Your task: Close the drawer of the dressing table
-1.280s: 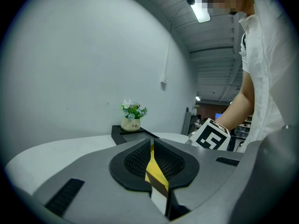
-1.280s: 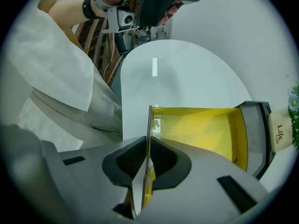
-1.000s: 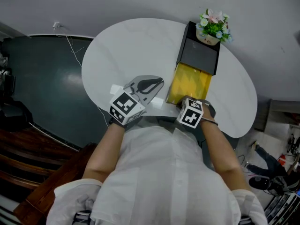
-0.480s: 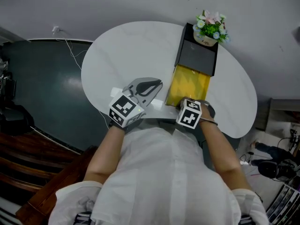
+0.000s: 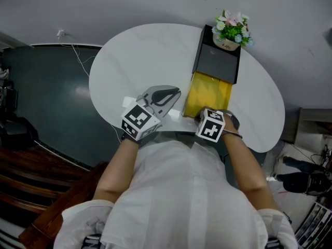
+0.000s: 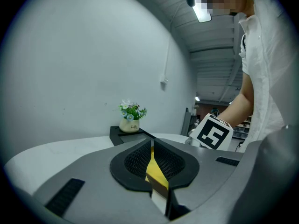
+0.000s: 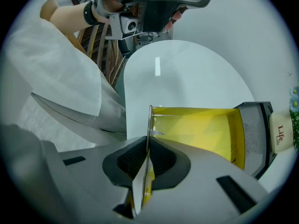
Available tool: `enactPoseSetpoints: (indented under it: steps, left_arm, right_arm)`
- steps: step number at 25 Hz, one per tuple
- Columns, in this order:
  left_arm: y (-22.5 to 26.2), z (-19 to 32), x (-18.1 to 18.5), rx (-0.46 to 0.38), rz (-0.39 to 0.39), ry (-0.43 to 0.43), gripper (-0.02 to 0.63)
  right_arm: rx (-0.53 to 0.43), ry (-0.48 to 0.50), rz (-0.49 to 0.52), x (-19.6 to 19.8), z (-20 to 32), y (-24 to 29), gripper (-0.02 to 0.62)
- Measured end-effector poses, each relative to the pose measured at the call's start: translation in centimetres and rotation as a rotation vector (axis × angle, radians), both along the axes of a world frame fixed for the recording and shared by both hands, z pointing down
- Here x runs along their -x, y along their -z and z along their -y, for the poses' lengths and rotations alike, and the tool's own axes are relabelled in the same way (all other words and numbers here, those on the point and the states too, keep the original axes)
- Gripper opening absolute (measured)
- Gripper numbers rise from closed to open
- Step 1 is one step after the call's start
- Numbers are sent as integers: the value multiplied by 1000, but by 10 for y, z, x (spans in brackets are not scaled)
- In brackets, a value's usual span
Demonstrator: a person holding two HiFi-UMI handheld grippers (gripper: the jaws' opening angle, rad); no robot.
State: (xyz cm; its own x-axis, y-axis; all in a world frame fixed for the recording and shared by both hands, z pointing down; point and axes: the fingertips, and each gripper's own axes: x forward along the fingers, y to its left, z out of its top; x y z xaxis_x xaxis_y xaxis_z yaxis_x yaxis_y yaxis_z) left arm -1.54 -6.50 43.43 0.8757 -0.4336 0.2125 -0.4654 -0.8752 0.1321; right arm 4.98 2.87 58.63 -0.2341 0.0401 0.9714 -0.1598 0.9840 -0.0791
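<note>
Left tongs (image 5: 175,92) hang pressed together and empty above the white counter (image 5: 135,56). Right tongs (image 7: 147,148) are clamped on the front wall of the yellow drawer (image 5: 210,93), which stands pulled out of the black dressing table (image 5: 218,61) topped by a flowerpot (image 5: 232,35).

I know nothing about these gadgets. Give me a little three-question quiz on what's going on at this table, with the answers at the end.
1. Pick one: the right gripper has its jaws closed on A) a cup, B) the front wall of the yellow drawer, C) nothing.
2. True or false: the drawer is pushed fully into the black cabinet.
3. Fill in: on top of the cabinet stands a ____.

Key:
1. B.
2. False: it is pulled well out.
3. flower pot.
</note>
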Motion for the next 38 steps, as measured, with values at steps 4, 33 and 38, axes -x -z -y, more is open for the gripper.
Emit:
enactPoseSetpoints:
  steps: [4,33,38]
  left_arm:
    - [-2,5,-1,4,0,3,20]
    - [-3,22,-19,10,7,1,20]
    - [-3,28,-21,20,5,9,20]
  right_arm:
    - [-13,21,-24,-7,3,-2,21]
    - [-81,-24,-22,-21,56,5,20]
    - [-72,-21,-22,-22,61,2,21]
